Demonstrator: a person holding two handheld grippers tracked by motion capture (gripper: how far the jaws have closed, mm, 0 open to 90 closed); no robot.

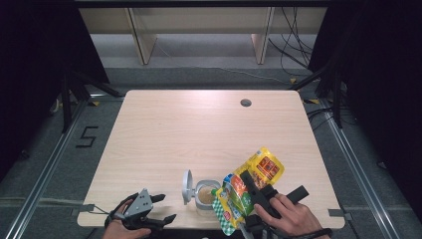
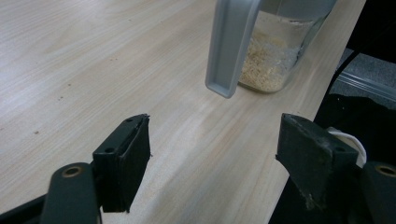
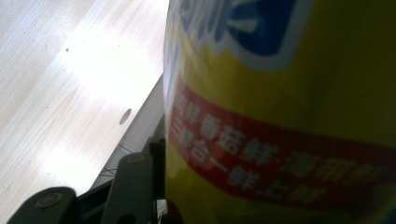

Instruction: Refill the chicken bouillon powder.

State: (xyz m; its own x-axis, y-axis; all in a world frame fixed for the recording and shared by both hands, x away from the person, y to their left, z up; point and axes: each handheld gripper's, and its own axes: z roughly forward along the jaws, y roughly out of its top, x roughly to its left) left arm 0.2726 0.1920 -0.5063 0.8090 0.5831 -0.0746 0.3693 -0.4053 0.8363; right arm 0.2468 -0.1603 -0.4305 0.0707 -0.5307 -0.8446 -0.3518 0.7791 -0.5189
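A clear jar [image 1: 205,195] of pale granules stands near the table's front edge, its grey lid [image 1: 187,186] flipped open to the left. My right gripper [image 1: 254,191] is shut on a yellow snack pouch [image 1: 259,169], held tilted with its green-checked end beside the jar's right rim. In the right gripper view the pouch [image 3: 289,116] sits against one of the fingers [image 3: 133,186]. My left gripper [image 1: 166,207] rests at the front left edge, open and holding nothing. Its view [image 2: 215,154] looks at the jar [image 2: 275,60] and the hanging lid [image 2: 231,46].
The wooden table [image 1: 199,129] has a round cable hole [image 1: 245,103] at the back right. Pale shelving [image 1: 199,30] stands behind the table, with dark curtains on both sides. The front edge of the table runs right by the left gripper [image 2: 299,93].
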